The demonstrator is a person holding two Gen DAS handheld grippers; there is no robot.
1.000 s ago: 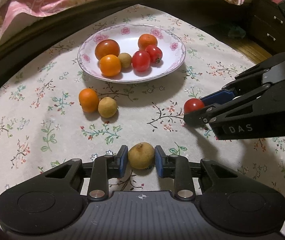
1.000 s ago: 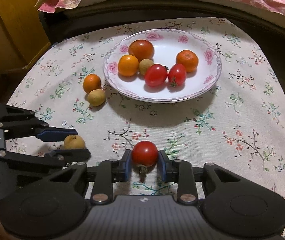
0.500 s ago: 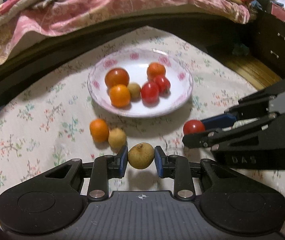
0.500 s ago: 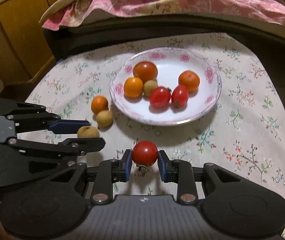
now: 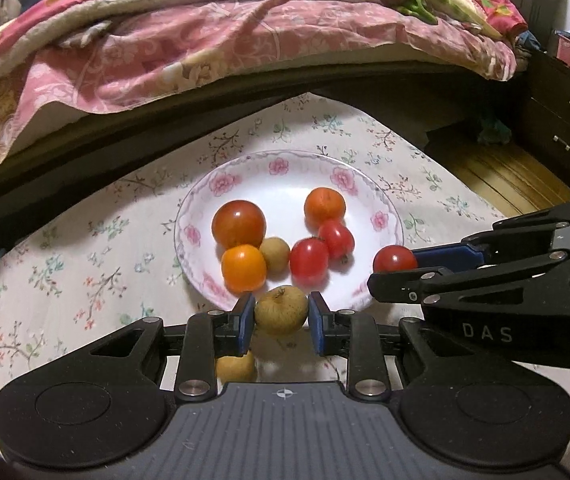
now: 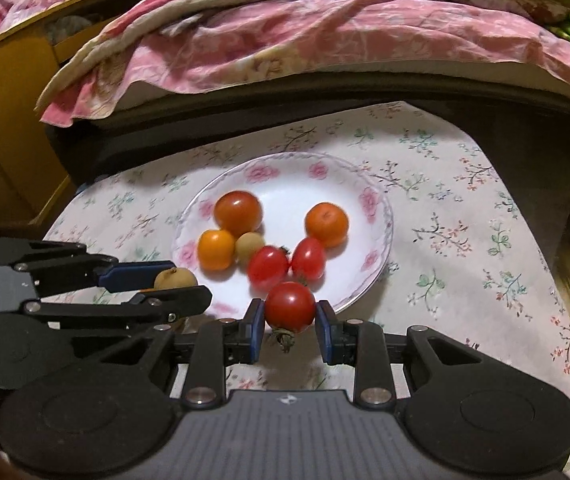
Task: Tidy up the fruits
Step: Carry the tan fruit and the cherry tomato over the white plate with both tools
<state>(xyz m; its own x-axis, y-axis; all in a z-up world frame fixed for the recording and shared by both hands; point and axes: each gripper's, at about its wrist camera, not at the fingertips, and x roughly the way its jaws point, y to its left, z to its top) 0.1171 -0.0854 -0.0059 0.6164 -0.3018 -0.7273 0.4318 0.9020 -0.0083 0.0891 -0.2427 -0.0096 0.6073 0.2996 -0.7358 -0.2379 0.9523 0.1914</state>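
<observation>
setting: bedroom; pink floral quilt across the top of both frames, floral tablecloth filling the middle.
plate: white with pink roses, centre of the left wrist view; holds six fruits: two orange ones, one larger red-orange one, two red tomatoes, one small tan fruit.
left gripper: lower centre of its own view; blue pads clamped on a tan round fruit, held above the near rim of the plate.
right gripper: lower centre of its own view; pads clamped on a red tomato, stem hanging down, at the plate's near edge.
cross-view: in the left wrist view the right gripper enters from the right edge with the tomato at the plate's right rim.
loose fruit: one tan fruit on the cloth, partly hidden under the left gripper, lower centre; an orange one is barely visible, if at all.
change: a second ago both fruits sat on the cloth between the pads; now both are lifted and carried to the plate's edge.
meaning: judged as mid-transport, release into the plate next; remaining loose fruit to follow.
</observation>
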